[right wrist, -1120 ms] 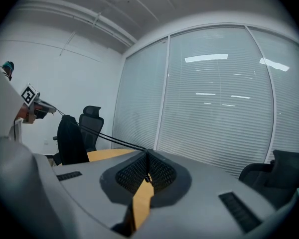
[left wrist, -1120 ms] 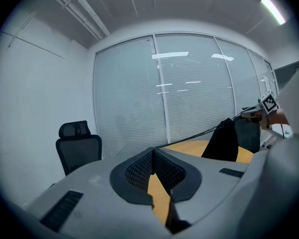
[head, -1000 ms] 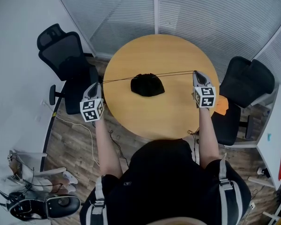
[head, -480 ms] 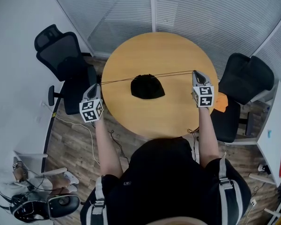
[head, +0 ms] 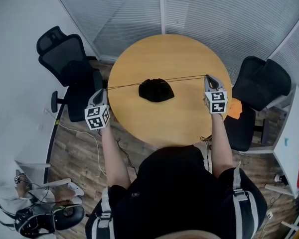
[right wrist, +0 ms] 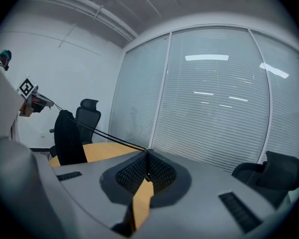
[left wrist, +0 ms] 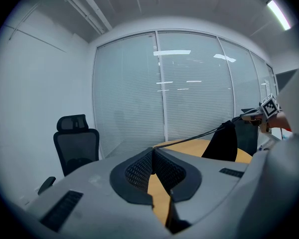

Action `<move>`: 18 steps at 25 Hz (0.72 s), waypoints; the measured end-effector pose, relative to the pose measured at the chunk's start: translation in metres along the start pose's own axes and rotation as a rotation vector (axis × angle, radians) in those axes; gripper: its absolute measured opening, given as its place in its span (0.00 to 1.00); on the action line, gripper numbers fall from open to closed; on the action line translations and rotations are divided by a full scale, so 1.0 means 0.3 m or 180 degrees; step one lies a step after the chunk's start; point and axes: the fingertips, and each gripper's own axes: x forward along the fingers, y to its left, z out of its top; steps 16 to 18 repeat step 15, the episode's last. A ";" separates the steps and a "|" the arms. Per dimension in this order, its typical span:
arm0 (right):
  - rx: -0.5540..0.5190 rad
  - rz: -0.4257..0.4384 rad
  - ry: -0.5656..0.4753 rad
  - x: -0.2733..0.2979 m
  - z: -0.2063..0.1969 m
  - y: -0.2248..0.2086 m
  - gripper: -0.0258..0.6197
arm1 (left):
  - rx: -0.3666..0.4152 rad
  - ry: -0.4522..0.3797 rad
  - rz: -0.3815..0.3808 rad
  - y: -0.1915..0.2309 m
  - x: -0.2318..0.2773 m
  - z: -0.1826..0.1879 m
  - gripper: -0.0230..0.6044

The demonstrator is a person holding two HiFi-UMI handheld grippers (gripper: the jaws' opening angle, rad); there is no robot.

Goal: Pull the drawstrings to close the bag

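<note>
Tension is the whole story right now: next to nothing has changed over the last second. Left gripper [head: 102, 90] sits at the near-left rim of the round wooden table [head: 169, 51] and right gripper [head: 208, 77] over its right side. Both are where they were a second ago. The small shift in the overhead picture looks like the head camera settling, not the hands.

Drawstrings [head: 189, 77] run in a taut line from one gripper to the other, just as straight as before. Each gripper's own view tells the same tale: jaws pressed together, the thin dark cord pinched at the very tip of the meshed pads and leading away towards the other hand.

Black bag [head: 156, 90] is mid-table between the two grippers, strung on that line. From the side views it stands gathered under the cord, its top bunched narrow. It has crept barely a touch to the left, if at all. Whether its base rests on the wood or hangs just clear, I can't call.

My read: the pull has run out of travel. The cords are at full stretch and the mouth looks cinched, so the closing seems as good as done. More force would only drag the bag or strain the cord.
</note>
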 end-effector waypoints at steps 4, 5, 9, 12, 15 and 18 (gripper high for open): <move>-0.0021 -0.0016 0.0011 -0.001 0.001 0.002 0.13 | 0.0003 0.0008 -0.0013 0.002 0.002 -0.003 0.06; -0.0041 -0.0026 0.0017 0.000 0.002 0.004 0.13 | 0.0002 0.0012 -0.0015 0.004 0.003 -0.005 0.06; -0.0109 -0.0043 0.0037 -0.005 -0.005 0.005 0.13 | -0.0004 0.0018 -0.0025 0.001 0.001 -0.011 0.06; -0.0108 -0.0047 0.0043 -0.012 -0.013 -0.002 0.13 | -0.0007 0.0011 -0.0034 -0.008 -0.001 -0.015 0.06; -0.0125 -0.0048 0.0047 -0.012 -0.010 0.004 0.13 | -0.0016 0.0013 -0.0037 -0.004 -0.005 -0.018 0.06; -0.0125 -0.0048 0.0047 -0.012 -0.010 0.004 0.13 | -0.0016 0.0013 -0.0037 -0.004 -0.005 -0.018 0.06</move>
